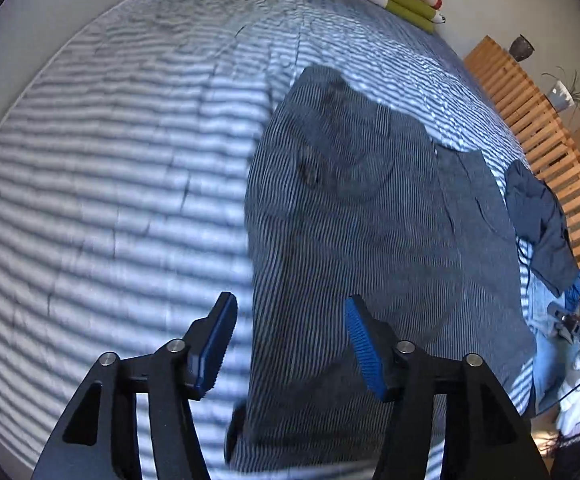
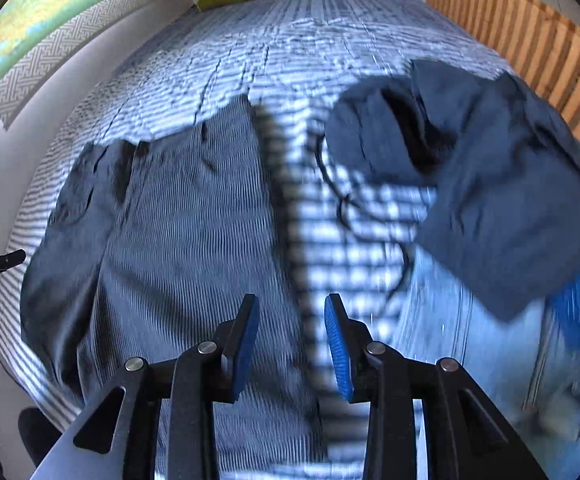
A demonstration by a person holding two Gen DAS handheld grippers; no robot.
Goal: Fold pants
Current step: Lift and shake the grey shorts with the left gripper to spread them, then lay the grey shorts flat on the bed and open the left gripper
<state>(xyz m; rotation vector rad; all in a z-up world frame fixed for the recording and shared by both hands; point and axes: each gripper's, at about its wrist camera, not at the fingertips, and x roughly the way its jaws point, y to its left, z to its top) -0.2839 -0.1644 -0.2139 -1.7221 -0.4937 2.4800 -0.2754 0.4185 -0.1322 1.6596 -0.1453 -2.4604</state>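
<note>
The left gripper [image 1: 290,344], jaws wide and empty, and the right gripper [image 2: 292,344], narrowly parted and empty, are straddling opposite edges of the striped pants [image 1: 350,216] below them, probably preparing to pinch and fold.

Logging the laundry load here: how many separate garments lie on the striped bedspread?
3, possibly more hidden. The grey pinstriped pants lie spread flat at centre-left; the crumpled dark navy garment sits right, near the wooden slats; the light blue jeans lie partly beneath it.

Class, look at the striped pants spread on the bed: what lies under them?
The striped pants lie on the striped bedcover, which shows all around them. Anything directly beneath the pants is covered and cannot be seen.
</note>
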